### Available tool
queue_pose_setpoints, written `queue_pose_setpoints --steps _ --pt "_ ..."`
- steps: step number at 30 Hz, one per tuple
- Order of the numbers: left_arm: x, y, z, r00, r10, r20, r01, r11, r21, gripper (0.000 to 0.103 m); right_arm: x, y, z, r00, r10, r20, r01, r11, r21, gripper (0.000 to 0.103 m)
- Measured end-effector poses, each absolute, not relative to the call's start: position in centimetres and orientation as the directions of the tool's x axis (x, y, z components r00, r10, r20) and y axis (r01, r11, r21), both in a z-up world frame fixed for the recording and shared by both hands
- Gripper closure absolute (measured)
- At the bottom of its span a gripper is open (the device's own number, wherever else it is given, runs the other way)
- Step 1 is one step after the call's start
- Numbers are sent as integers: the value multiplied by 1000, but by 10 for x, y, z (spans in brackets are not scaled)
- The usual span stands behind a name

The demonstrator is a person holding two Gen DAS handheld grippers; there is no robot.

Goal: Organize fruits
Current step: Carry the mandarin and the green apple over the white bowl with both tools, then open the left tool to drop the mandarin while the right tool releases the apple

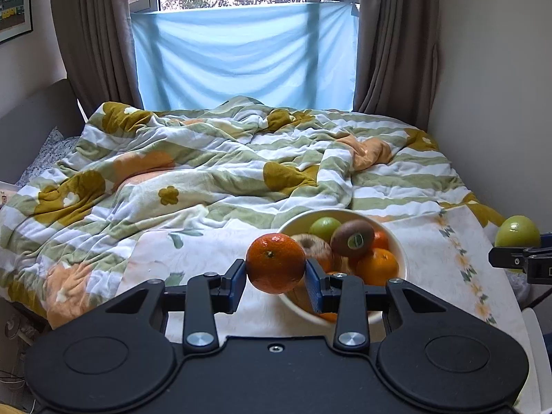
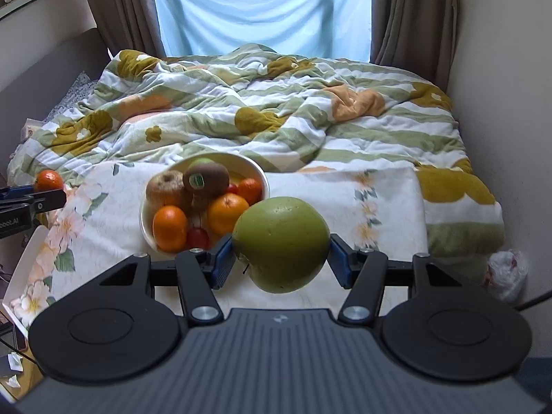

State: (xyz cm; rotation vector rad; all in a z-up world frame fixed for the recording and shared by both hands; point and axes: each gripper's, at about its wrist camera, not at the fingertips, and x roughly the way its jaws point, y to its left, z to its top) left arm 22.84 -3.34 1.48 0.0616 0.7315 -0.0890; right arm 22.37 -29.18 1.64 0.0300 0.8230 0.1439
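My left gripper (image 1: 276,272) is shut on an orange mandarin (image 1: 275,263) and holds it above the table, just left of a white bowl (image 1: 402,252). The bowl holds a kiwi (image 1: 352,238), a green apple (image 1: 324,227), a brownish apple (image 1: 315,246) and oranges (image 1: 376,265). My right gripper (image 2: 281,258) is shut on a large green apple (image 2: 281,243), held to the right of the bowl (image 2: 264,176). The right gripper with its apple (image 1: 517,231) shows at the right edge of the left wrist view; the left gripper with the mandarin (image 2: 49,180) shows at the left edge of the right wrist view.
The bowl stands on a table with a white floral cloth (image 2: 345,193). Behind it lies a bed with a rumpled green-striped quilt (image 1: 207,158). Walls and brown curtains (image 1: 396,51) close in both sides. A white plastic bag (image 2: 507,272) lies at the right.
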Motion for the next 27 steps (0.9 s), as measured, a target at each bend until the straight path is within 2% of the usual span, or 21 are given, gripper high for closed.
queue_pose_setpoints --steps 16,27 --pt "361 -48 -38 636 -99 -766 159 987 4 62 348 -272 -6 645 149 -749 -114 989 98 31" --pt "404 -56 -74 552 -120 -825 193 981 -14 62 388 -269 -34 605 173 -777 -108 985 135 31"
